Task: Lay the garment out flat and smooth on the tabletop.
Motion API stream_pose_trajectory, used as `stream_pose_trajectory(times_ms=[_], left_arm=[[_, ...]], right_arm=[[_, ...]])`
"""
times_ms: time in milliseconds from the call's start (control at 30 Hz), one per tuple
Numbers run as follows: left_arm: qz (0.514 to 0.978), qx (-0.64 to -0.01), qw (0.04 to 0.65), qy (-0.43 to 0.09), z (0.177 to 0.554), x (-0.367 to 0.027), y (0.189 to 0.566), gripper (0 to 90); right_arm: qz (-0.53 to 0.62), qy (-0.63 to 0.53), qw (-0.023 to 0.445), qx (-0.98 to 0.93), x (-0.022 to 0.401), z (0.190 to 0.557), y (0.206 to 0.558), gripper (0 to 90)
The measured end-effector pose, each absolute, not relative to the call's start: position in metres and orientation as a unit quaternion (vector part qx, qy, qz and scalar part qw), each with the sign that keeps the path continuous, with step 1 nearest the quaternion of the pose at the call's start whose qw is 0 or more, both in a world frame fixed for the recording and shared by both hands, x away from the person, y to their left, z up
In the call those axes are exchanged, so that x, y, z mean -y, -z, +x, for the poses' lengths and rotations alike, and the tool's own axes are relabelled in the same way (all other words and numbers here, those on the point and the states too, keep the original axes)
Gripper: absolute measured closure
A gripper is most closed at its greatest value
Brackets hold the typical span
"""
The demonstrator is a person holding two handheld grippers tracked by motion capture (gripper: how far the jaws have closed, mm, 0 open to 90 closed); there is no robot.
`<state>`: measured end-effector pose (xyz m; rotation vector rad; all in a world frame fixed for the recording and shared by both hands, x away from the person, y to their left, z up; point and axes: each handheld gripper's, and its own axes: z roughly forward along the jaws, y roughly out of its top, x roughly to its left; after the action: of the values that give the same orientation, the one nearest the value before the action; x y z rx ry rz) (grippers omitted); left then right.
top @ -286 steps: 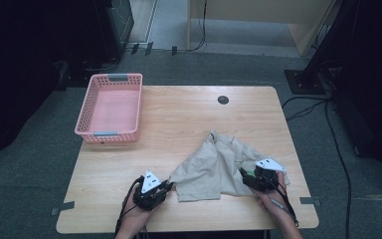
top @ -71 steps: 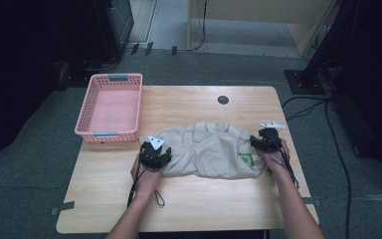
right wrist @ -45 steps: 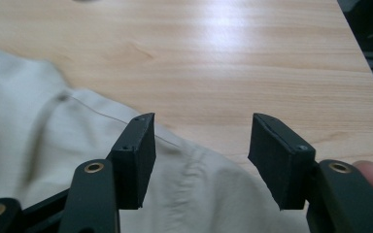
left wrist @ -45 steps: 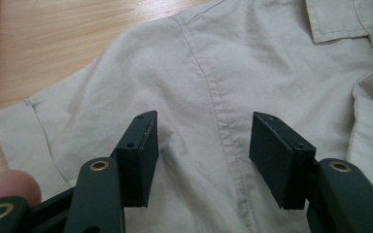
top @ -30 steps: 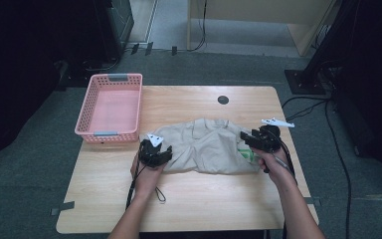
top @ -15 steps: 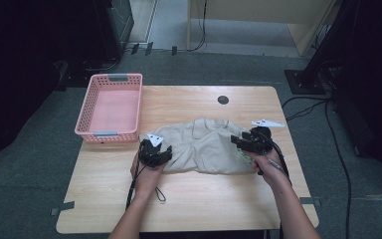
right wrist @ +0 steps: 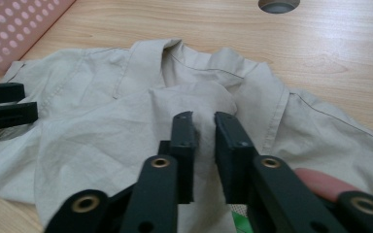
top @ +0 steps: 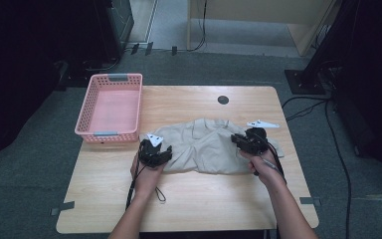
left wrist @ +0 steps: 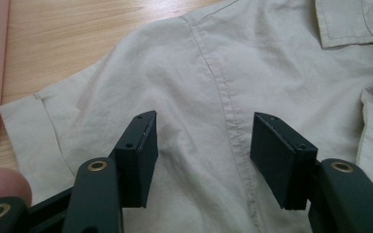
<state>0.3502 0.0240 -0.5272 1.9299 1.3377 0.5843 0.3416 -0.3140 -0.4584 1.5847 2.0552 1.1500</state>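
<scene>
Dim floor and dark equipment ringed a pale wooden table (top: pixel 189 199) lit from above. On it, the right gripper (right wrist: pixel 204 121) had just been closing: its jaws stood nearly together with a fold of the beige shirt (top: pixel 204 147) drawn up between them, the pads apparently pinching that cloth. Half a second before, the same gripper had sat slightly farther toward three o'clock with its jaws wider, so the change read as a fresh grab on the shirt's right side, folded inward over the body. That suggested a fold was being started from that edge.

The left gripper (left wrist: pixel 201 155) hovered with its jaws spread apart over the shirt's shoulder seam, the pads either side of the stitching and gripping nothing; whether they rested on the fabric could not be told. It had not shifted.

Outward from both, the shirt lay crumpled at the table's middle, collar toward twelve o'clock. A pink basket (top: pixel 110 133) stood at ten o'clock, empty, just beside the left sleeve. A round grommet (top: pixel 223 99) sat near twelve o'clock.
</scene>
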Motion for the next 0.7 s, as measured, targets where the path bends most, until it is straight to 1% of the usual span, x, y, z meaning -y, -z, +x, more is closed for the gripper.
stream_pose_trajectory(times_ms=[67, 133, 700], left_arm=[[0.746, -0.517, 0.353, -0.226, 0.350, -0.024, 0.527, 43.8], [0.746, -0.517, 0.353, -0.226, 0.350, -0.024, 0.527, 43.8], [0.746, -0.517, 0.352, -0.227, 0.350, -0.024, 0.527, 43.9]], right_arm=[[0.549, -0.402, 0.154, -0.717, 0.315, 0.339, 0.457, 87.0], [0.547, -0.402, 0.156, -0.718, 0.315, 0.337, 0.457, 87.9], [0.513, -0.418, 0.172, -0.730, 0.315, 0.308, 0.445, 88.3]])
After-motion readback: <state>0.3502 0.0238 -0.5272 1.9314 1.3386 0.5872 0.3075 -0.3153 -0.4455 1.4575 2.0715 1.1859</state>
